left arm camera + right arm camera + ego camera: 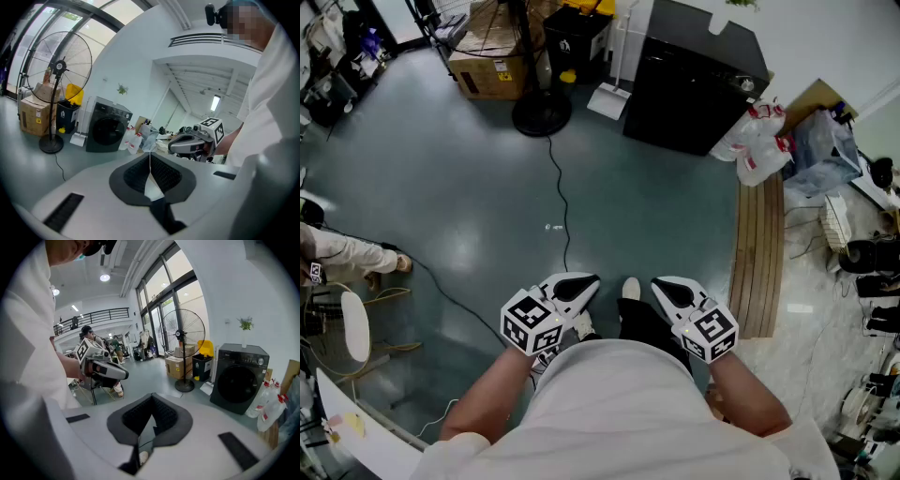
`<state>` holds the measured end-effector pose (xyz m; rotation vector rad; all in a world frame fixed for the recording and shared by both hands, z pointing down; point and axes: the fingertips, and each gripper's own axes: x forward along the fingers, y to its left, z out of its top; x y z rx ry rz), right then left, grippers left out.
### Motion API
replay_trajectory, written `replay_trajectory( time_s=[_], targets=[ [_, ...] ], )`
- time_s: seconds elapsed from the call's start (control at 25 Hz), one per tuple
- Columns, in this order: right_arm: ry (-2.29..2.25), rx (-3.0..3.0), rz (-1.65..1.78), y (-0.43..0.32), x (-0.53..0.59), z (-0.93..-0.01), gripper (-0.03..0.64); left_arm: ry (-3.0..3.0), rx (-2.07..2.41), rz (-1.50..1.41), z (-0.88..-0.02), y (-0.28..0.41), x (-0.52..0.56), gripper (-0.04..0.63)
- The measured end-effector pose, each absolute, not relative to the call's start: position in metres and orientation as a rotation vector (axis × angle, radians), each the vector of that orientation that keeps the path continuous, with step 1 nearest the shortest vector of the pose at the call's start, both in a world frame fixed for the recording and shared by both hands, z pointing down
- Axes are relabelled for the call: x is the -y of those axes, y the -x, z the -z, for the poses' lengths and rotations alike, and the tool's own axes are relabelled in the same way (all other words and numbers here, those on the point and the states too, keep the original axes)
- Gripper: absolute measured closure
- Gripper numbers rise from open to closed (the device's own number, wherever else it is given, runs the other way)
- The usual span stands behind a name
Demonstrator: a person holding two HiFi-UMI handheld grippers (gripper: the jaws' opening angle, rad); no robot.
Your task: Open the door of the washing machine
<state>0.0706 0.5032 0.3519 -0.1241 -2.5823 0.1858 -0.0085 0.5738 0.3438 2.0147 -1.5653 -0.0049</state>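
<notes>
1. The person stands on the grey floor (487, 216) and looks down over a white shirt. Both bare forearms rise from the lower edge of the head view, elbows bent, and draw in towards each other in front of the torso.
2. The left gripper (574, 284) points forward. Its marker cube (530, 322) sits behind the jaws and hides most of the hand. In the left gripper view, the left gripper (150, 161) has its ribbed pads meeting at the tips, with nothing between them.
3. The right gripper (670, 289) mirrors that pose, with its own cube (712, 330) over the hand. In the right gripper view, the right gripper (152, 408) also has its pads pressed together at the tips and holds nothing.
4. The two grippers are side by side and apart, with their tips angled slightly inward. A white shoe (630, 288) shows on the floor between them.
5. The dark washing machine (694, 89) stands at the far edge of the floor against the white wall, well apart from both grippers. Its round door (236, 384) is closed.
6. A pedestal fan (542, 112) stands near the machine's left side, and its cable (561, 202) trails across the floor towards the person.
7. A cardboard box (492, 66) sits beyond the fan.
8. White plastic jugs (759, 141) with red labels lie at the machine's right side, beside a strip of wooden slats (759, 248).
</notes>
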Motion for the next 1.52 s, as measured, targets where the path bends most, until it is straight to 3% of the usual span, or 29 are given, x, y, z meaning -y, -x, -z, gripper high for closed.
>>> replay_trajectory(
  time_s=[0.64,0.76,1.24,1.4,1.52],
  targets=[
    [0.108,2.653,-0.228,-0.002,-0.334,-0.368,0.607,-2.044,1.631,-0.233,-0.345,0.072,-0.395,0.575],
    [0.108,2.647,-0.223,0.0,-0.302,-0.373,0.531,-2.043,1.643,-0.253,-0.347,0.084,-0.357,0.575],
    [-0.082,2.658,-0.345,0.005,-0.205,-0.386,0.531,-2.057,1.601,-0.378,-0.367,0.13,-0.238,0.574],
    [-0.162,2.62,-0.35,0.009,-0.172,-0.396,0.531,-2.069,1.607,-0.416,-0.389,0.164,-0.189,0.52],
    [-0.256,2.592,-0.357,0.02,-0.143,-0.398,0.532,-2.085,1.576,-0.401,-0.407,0.195,-0.15,0.52]
  ],
)
